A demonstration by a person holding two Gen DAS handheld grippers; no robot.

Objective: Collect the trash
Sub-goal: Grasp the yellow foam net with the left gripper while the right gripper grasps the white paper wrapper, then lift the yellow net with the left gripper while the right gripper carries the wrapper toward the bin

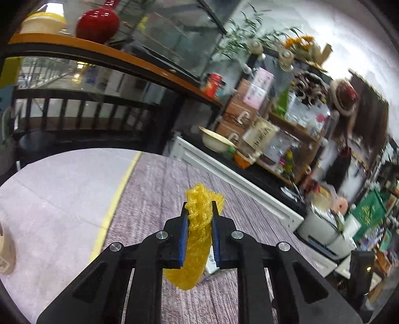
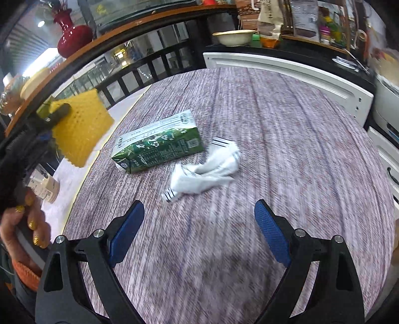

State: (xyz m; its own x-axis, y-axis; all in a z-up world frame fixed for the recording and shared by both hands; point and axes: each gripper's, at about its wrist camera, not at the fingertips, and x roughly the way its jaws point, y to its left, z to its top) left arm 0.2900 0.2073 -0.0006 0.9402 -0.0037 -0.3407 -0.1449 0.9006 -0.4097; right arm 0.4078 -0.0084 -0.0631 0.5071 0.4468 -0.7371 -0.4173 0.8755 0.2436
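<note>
The green carton (image 2: pixel 159 147) and the shelf packages carry print, all too small or blurred to read.

My left camera looks along its fingers, tilted, low over the table (image 1: pixel 154 189) toward the cluttered shelves (image 1: pixel 286 119). My right camera looks steeply down on the same table (image 2: pixel 274 139) from close above. Both views share the red vase (image 1: pixel 97 23) (image 2: pixel 72 37) and the cream bowl (image 1: pixel 217 140) (image 2: pixel 233 37).

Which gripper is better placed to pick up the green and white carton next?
The right gripper: it is open and empty, facing the green and white carton. The left gripper already clamps the yellow foam net.
</note>
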